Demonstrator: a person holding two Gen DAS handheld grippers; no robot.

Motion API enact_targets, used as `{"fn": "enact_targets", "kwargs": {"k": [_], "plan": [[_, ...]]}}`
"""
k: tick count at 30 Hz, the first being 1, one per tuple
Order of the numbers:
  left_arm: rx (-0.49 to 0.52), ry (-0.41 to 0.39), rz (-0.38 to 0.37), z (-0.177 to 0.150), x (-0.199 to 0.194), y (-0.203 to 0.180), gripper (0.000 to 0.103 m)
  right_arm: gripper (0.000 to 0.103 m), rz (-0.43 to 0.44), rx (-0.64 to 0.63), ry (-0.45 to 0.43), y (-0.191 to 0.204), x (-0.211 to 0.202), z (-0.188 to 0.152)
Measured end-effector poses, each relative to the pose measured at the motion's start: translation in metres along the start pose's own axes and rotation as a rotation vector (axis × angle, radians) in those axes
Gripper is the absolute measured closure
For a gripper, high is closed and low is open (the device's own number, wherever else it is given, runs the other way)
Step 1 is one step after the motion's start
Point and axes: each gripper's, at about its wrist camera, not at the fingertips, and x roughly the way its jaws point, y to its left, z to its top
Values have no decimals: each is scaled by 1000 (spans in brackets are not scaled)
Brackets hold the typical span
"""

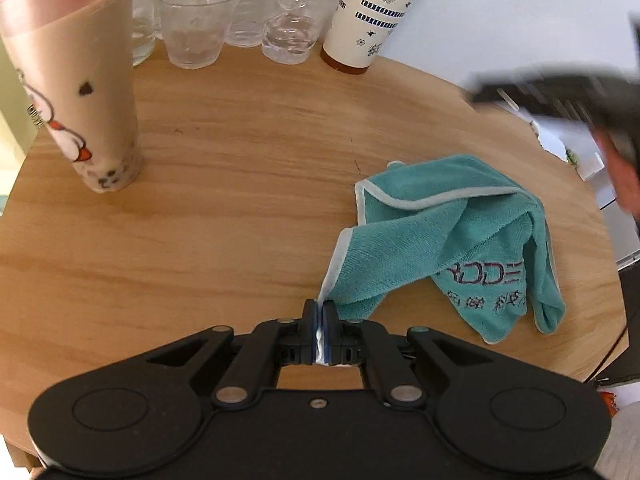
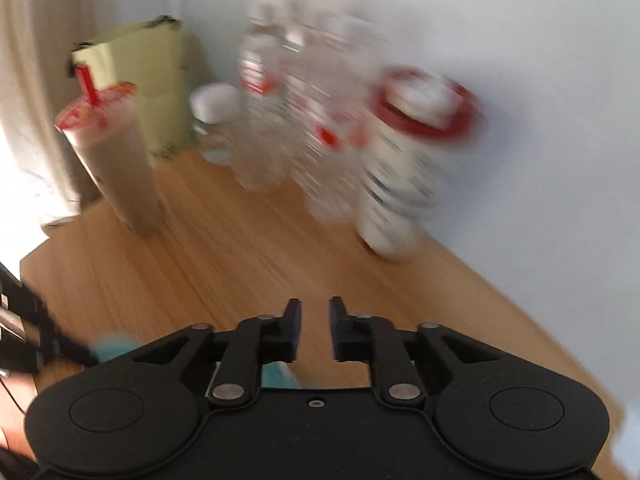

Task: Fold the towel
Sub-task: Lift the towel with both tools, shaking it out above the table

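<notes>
Towel (image 1: pixel 460 240) corner pinched by left gripper (image 1: pixel 320 320), crumpled near table (image 1: pixel 200 220) edge

right wrist view is motion-blurred; the towel (image 2: pixel 280 376) shows only as teal slivers behind the right claw (image 2: pixel 315 330).

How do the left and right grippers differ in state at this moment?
The left gripper is shut, its jaws pinching the white-trimmed edge of the teal towel; the right gripper is open and holds nothing. The left wrist view is sharp, while the right wrist view is motion-blurred. Both are the same black two-finger design, over the wooden table.
</notes>
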Motion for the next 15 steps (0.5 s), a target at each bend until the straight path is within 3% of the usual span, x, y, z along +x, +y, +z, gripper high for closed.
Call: {"fn": "enact_targets", "kwargs": {"k": [2,3,8,12,15], "plan": [[19,2,-3,-2,3,5,100,85,-52,50,41,-8,-14,-31],[24,4,-7,-2,4,7,100,85,-92,118,82,-13,-28,-64],[79,26,-18,2,9,7,100,79,-185,281,164,-17,-53,-140],[82,27,-17,4,7,4,100,67,-182,342,186,-19,-58,-170],[86,19,11,3,6,-3,100,67,-122,382,164,-20,-61,-184]]}}
